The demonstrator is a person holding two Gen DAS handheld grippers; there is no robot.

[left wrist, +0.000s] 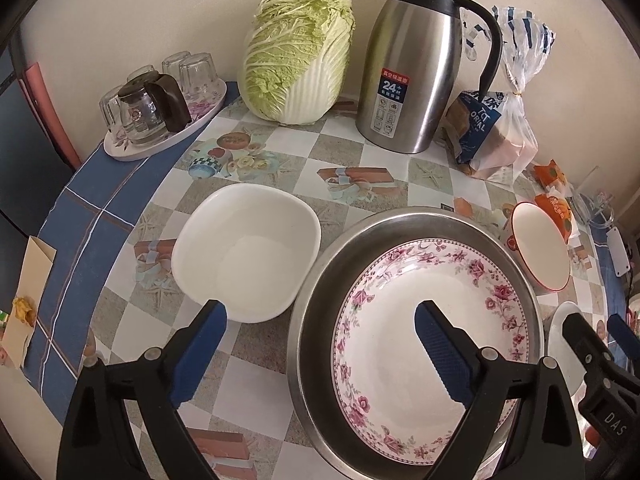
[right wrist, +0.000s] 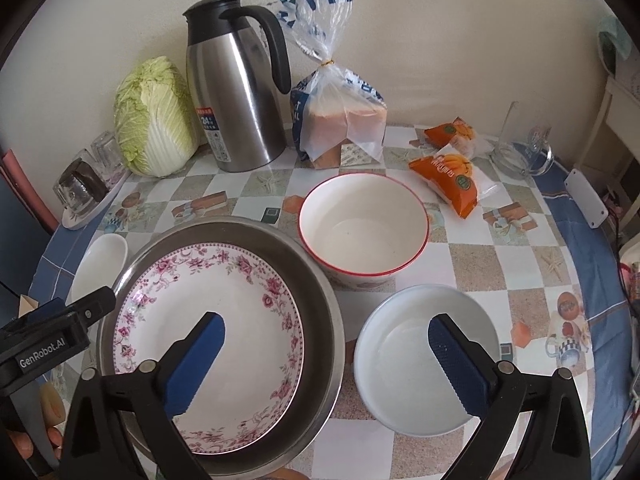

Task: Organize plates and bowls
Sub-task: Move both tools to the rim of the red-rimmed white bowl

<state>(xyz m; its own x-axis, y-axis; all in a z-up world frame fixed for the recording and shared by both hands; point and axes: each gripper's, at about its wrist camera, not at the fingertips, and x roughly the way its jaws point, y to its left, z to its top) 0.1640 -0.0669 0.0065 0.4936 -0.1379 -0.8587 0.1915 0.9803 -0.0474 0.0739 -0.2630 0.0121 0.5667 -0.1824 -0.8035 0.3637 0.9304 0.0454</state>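
Sitting inside a round brushed-steel basin point(left wrist: 320, 276), the floral plate point(left wrist: 404, 336) is showing a glossy white well and a rim of pink printed roses in the left wrist view. The left gripper point(left wrist: 320, 320) is hovering above the basin's near-left rim with its ribbed blue fingers point(left wrist: 200, 354) spread wide and gripping nothing; one is hanging over the checkered vinyl surface point(left wrist: 280, 148), the other over the plate. Just left of the basin, a smooth white bowl with a rounded-square outline point(left wrist: 248, 248) is resting upright. Right of the basin, a red-rimmed bowl point(left wrist: 540, 248) is standing close by. Behind the basin, a ribbed napa cabbage point(left wrist: 300, 56) and a stainless thermal jug point(left wrist: 416, 64) are standing against the wall.

In the right wrist view, the right gripper point(right wrist: 326, 354) is hovering with its fingers point(right wrist: 460, 368) parted and empty, one over the floral plate point(right wrist: 208, 340) in the basin point(right wrist: 320, 300), the other over a plain round white bowl point(right wrist: 416, 360) just right of the basin. Beyond the basin's far-right edge, the red-rimmed bowl point(right wrist: 364, 228) is sitting deep and round, nearly touching the basin. Behind that bowl, a crinkled clear bag of sliced bread point(right wrist: 340, 116) is standing beside the jug point(right wrist: 236, 88). At the left edge, the left gripper point(right wrist: 60, 328) is reaching in over the basin's left side.
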